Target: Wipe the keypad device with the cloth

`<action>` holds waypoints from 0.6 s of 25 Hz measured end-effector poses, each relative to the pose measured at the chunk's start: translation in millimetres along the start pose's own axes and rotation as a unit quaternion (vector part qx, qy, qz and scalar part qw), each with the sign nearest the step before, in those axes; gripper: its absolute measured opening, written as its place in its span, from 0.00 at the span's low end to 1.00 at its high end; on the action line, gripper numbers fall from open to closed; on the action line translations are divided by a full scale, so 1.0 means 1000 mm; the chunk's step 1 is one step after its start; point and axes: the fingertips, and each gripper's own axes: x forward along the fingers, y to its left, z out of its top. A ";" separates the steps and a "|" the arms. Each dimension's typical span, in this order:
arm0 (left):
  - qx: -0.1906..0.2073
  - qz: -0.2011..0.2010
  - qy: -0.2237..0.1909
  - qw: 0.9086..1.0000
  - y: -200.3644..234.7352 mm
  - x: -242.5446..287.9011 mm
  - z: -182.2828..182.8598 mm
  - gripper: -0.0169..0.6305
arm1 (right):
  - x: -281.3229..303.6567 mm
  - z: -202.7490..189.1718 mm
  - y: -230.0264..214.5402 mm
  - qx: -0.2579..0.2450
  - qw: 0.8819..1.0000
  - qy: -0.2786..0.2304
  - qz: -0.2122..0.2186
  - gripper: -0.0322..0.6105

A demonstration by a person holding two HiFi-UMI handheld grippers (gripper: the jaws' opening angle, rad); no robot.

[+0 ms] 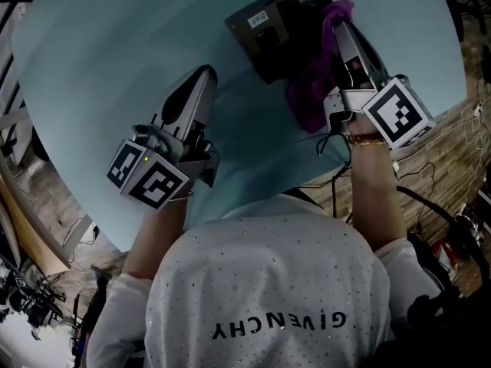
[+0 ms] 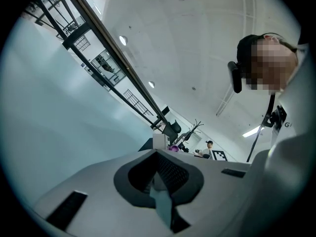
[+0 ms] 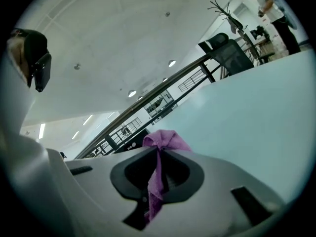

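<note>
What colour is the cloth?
Purple. The cloth shows best in the head view.

The keypad device (image 1: 280, 25) lies on the worktop (image 1: 100, 90), toward its far edge and right of its middle. The cloth (image 1: 311, 90) lies against the device's right side, from the device's far right corner down past its near right corner onto the worktop. The right gripper (image 1: 343, 29) is just right of the device, above the cloth, with the cloth (image 3: 159, 147) pinched between its fingers. The left gripper (image 1: 203, 73) is to the left of the device and nearer the person, apart from it, over bare worktop, its fingers together with nothing between them.
</note>
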 end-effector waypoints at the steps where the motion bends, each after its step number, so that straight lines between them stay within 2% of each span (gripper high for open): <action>1: -0.003 0.000 -0.006 1.000 -0.001 -0.002 0.001 0.03 | -0.003 0.002 0.003 -0.009 1.000 -0.007 0.002 0.10; 2: -0.005 -0.001 -0.011 1.000 -0.003 -0.004 0.001 0.03 | -0.005 0.002 0.012 -0.025 1.000 -0.009 0.017 0.10; 4: -0.004 -0.001 -0.015 1.000 -0.007 -0.010 0.001 0.03 | -0.009 -0.006 0.043 -0.069 0.994 0.002 0.082 0.09; 7: 0.016 0.006 -0.007 1.000 -0.014 -0.018 -0.003 0.03 | -0.015 -0.032 0.086 -0.151 0.975 0.041 0.157 0.09; 11: 0.020 0.023 0.021 0.999 -0.021 -0.021 -0.018 0.03 | -0.025 -0.067 0.116 -0.233 0.950 0.089 0.189 0.10; 15: 0.018 0.019 0.021 0.999 -0.031 -0.024 -0.022 0.03 | -0.028 -0.090 0.130 -0.269 0.933 0.120 0.208 0.10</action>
